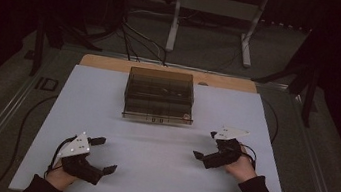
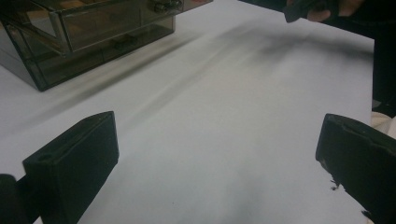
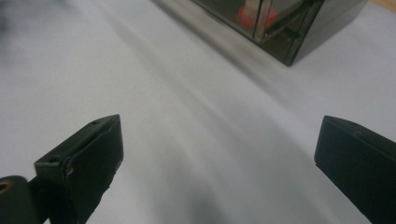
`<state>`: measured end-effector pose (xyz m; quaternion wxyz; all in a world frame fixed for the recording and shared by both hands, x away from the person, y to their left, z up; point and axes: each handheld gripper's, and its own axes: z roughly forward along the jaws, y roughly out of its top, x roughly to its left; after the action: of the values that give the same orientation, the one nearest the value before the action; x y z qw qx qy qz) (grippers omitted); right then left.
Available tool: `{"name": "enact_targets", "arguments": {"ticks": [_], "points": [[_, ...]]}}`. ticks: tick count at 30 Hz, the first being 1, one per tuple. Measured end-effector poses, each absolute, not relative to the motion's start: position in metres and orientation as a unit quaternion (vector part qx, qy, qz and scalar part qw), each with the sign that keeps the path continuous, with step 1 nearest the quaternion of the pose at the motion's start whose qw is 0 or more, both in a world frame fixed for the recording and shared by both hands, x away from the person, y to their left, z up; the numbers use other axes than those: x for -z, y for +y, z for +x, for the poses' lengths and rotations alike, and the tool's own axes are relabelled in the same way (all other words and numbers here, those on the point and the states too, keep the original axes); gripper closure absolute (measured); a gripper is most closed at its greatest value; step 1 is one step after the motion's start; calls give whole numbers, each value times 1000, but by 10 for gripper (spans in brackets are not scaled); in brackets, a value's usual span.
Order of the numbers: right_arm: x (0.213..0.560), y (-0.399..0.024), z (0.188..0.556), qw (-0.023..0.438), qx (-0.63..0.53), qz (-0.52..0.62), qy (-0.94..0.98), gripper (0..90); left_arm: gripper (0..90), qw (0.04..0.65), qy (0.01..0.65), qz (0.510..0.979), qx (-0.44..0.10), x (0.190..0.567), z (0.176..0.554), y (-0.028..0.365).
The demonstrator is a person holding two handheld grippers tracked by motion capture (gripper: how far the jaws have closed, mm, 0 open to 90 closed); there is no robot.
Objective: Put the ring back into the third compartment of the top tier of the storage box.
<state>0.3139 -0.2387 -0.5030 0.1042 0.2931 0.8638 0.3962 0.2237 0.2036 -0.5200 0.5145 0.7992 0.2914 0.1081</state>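
Smoky see-through plastic forms the drawer box (image 1: 159,96) that stands at the far middle of the counter (image 1: 157,175), on its white sheet, close to the strip of bare wood along the back edge. In the high view its front faces the person, with small knobs along the lower edge. The left hand-held gripper (image 1: 102,156) rests low over the near left part of the sheet, held by the left hand (image 1: 60,177), its grey three-cornered plate on top and its jaws spread wide, pointing toward the right and holding nothing. The right hand-held gripper (image 1: 205,145) sits near the right side of the sheet, gripped by the right hand (image 1: 241,167) in a dark sleeve, jaws also spread apart and empty, aimed toward the left. Both are well apart from the box and from each other. In the left gripper view the box (image 2: 93,32) lies at the upper left, its stacked drawers visible through the tinted walls, white sheet between the two black jaws. In the right gripper view a corner of the box (image 3: 280,23) shows at the top, with something red and blurred inside it that cannot be identified.
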Motion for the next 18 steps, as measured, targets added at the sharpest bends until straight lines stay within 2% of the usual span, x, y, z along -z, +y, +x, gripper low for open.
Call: {"name": "enact_targets", "arguments": {"ticks": [18], "points": [[514, -265, 288, 131, -391, 318, 854, 16, 0, 514, 291, 800, -108, 520, 224, 203]]}}
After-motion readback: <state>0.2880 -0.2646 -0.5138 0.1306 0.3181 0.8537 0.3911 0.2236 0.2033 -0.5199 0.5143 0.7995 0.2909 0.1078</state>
